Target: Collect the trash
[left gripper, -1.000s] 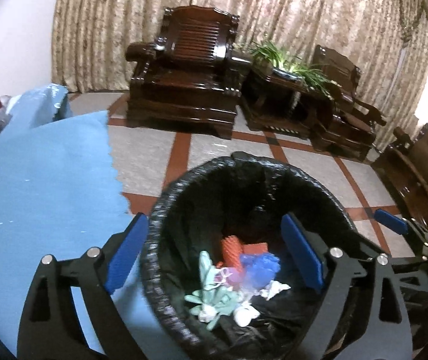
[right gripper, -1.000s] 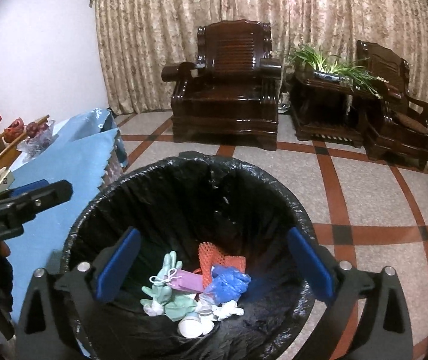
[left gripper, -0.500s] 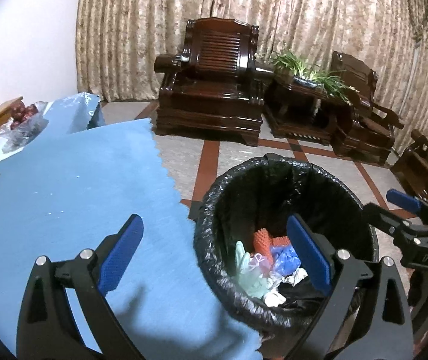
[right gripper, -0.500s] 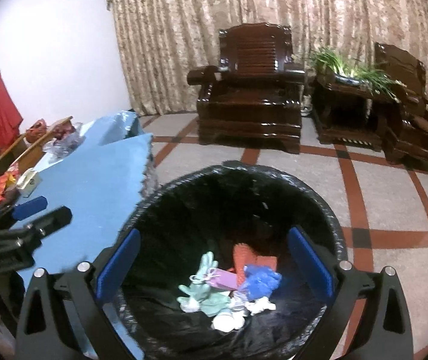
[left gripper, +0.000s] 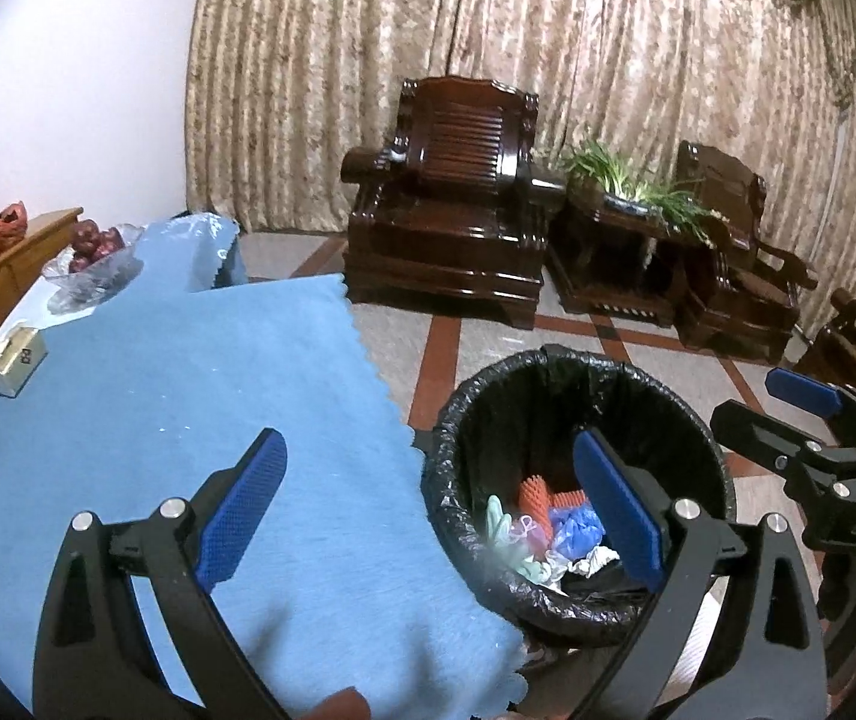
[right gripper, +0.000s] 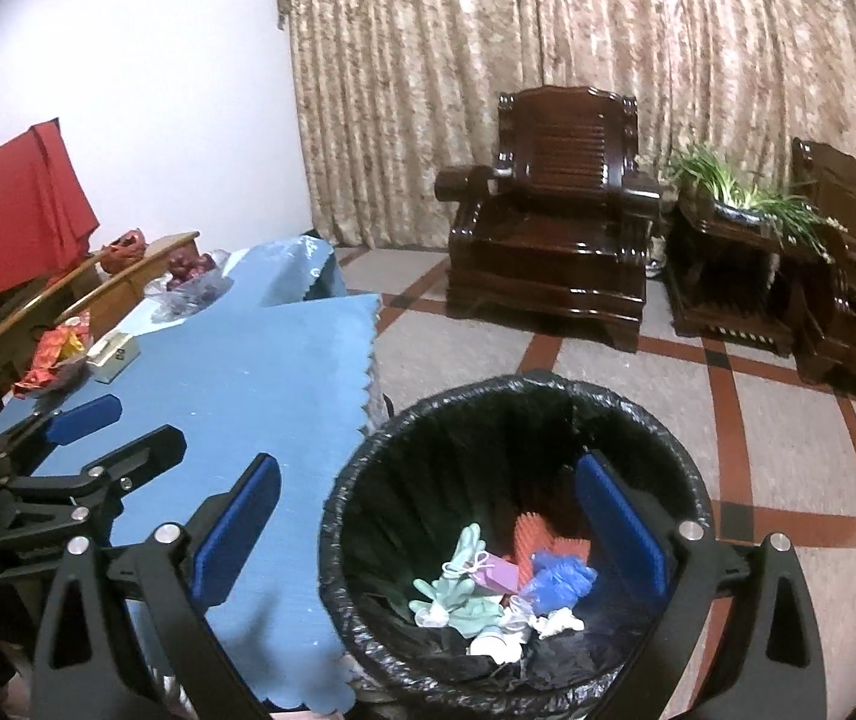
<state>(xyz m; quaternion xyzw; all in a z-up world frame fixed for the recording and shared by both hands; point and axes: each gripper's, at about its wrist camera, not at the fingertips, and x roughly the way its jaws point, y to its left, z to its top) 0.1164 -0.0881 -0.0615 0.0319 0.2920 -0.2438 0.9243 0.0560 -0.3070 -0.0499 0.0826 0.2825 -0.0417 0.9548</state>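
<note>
A round bin lined with a black bag (left gripper: 572, 384) (right gripper: 518, 396) stands on the floor beside a blue-clothed table (left gripper: 128, 396) (right gripper: 236, 372). Inside lie a pale green glove (right gripper: 458, 594), a blue glove (right gripper: 560, 579), an orange mesh piece (right gripper: 533, 540), a pink tag and white scraps. My left gripper (left gripper: 428, 510) is open and empty, straddling the table edge and the bin's left rim. My right gripper (right gripper: 428, 528) is open and empty above the bin. Each gripper shows in the other's view: the right gripper (left gripper: 800, 414), the left gripper (right gripper: 92, 426).
On the table's far end sit a small cream box (left gripper: 17, 357) (right gripper: 113, 354), a red wrapper pile (right gripper: 53, 354) and a clear bag of red fruit (left gripper: 92, 252). Dark wooden armchairs (left gripper: 452, 222) and a plant stand (right gripper: 728, 240) line the curtain. Tiled floor lies beyond the bin.
Both grippers have drawn up and back from the bin, the left one swinging left over the table. The bin looks smaller and more of the tabletop shows. Jaws stay open.
</note>
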